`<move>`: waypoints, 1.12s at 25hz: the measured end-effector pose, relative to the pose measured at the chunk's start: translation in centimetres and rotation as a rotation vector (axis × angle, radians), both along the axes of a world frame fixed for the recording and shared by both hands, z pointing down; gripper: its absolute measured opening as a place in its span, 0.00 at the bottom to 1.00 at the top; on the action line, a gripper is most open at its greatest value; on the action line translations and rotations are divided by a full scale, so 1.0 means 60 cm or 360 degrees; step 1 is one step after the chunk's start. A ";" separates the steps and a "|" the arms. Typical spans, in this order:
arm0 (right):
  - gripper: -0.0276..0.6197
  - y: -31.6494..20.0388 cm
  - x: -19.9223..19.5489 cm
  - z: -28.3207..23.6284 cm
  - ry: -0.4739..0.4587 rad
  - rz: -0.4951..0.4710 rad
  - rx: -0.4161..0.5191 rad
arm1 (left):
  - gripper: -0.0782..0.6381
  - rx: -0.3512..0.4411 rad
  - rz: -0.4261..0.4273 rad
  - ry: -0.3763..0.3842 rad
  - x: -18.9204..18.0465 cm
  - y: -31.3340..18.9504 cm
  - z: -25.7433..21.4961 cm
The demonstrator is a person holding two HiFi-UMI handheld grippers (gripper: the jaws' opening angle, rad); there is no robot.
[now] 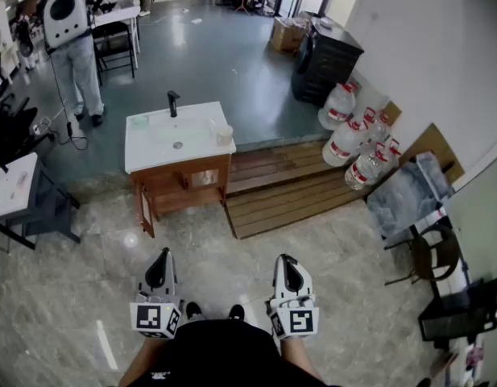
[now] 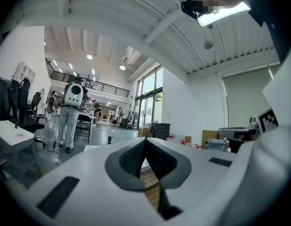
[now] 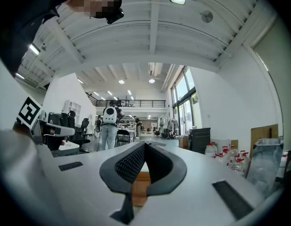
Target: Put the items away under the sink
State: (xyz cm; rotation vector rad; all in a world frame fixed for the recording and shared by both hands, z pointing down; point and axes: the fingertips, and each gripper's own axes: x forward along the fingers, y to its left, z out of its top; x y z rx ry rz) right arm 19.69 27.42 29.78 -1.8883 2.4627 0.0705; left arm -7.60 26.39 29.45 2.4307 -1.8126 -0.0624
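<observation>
Closest, at the person's waist, the left gripper [image 1: 161, 253] and right gripper [image 1: 285, 258] point level toward the sink [image 1: 155, 150], well apart from it. Each gripper's own view shows its ribbed pads pressed together at the tips with nothing between them: both are clenched and empty. On the white sink top a cup [image 1: 224, 135] stands at the right edge, a pale green item [image 1: 139, 121] lies at the back left, and a black tap [image 1: 173, 102] rises behind the basin. Below is a wooden cabinet [image 1: 186, 180]. Water bottles [image 1: 350, 138] cluster by the right wall; a person [image 1: 73, 47] stands far behind.
</observation>
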 end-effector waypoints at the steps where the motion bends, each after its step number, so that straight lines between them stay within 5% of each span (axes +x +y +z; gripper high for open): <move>1: 0.06 0.002 -0.001 0.001 -0.0001 0.0003 -0.0001 | 0.12 0.0001 0.0004 -0.0005 -0.001 0.001 0.002; 19: 0.07 0.000 -0.007 0.014 -0.0031 0.0006 -0.0033 | 0.12 -0.0018 0.0028 -0.0019 -0.002 0.000 0.023; 28: 0.26 0.001 -0.012 0.016 -0.0030 -0.0026 -0.0029 | 0.12 -0.0040 0.0024 -0.0031 -0.007 0.003 0.036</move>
